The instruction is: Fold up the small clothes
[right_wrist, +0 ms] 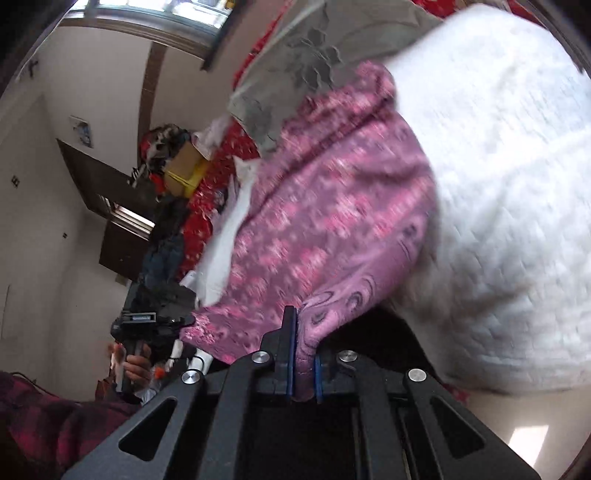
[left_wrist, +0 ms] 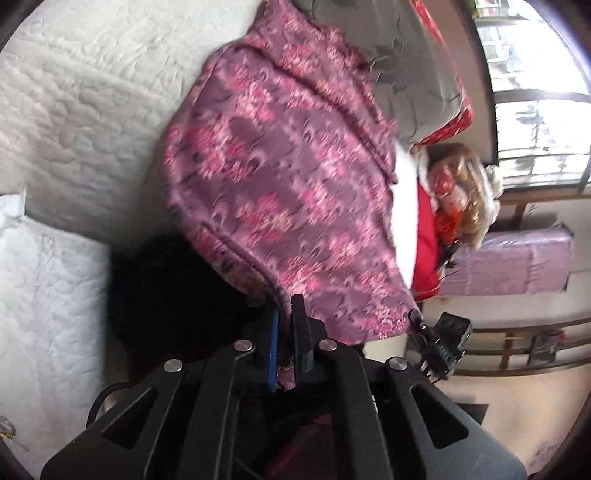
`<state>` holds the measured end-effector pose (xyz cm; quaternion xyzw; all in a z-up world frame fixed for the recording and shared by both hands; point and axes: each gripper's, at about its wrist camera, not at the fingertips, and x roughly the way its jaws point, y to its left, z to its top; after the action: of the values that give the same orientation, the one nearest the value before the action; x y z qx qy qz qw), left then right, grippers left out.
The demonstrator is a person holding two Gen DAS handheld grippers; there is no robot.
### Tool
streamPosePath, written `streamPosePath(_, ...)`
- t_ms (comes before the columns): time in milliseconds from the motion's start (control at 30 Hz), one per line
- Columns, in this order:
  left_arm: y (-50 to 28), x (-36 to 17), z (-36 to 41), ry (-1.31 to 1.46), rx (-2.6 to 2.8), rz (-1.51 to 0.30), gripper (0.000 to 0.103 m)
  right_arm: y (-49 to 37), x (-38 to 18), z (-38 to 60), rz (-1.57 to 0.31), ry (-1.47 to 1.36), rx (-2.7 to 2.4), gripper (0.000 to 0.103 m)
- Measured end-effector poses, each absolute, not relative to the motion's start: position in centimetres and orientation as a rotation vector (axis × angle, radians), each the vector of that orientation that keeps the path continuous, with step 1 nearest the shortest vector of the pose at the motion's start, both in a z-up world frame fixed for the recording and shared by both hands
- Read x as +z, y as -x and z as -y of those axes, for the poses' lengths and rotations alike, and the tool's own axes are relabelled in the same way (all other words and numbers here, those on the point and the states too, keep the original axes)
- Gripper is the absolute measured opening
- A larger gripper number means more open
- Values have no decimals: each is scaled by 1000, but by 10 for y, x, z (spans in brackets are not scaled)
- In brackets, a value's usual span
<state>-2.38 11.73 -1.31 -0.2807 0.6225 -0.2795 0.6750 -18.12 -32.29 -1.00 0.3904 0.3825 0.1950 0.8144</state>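
- From the left wrist view, the left gripper [left_wrist: 285,314] is clamped on a hem of the purple floral garment [left_wrist: 288,177], which stretches away toward 12 o'clock over the white quilted bedspread [left_wrist: 74,103]; the right gripper [left_wrist: 417,318] pinches the same hem at 3 o'clock, so the edge runs across between them.
- From the right wrist view, the right gripper [right_wrist: 301,332] is clamped on the garment [right_wrist: 325,206], cloth rising toward 12 o'clock, bedspread [right_wrist: 517,184] at 2 o'clock, a window [right_wrist: 155,14] at 11.
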Motion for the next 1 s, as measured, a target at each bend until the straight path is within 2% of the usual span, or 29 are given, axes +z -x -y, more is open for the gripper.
streamPosePath(467, -43, 12, -130, 806, -659, -1288, 4, 112, 40, 342, -636, -904, 417, 7)
streamPosePath(700, -105, 24, -133, 857, -645, -1162, 4, 49, 42, 360, -599, -937, 347, 7)
streamPosePath(1000, -213, 11, -127, 936, -582, -1064, 4, -52, 31, 389, -573, -992, 269, 7)
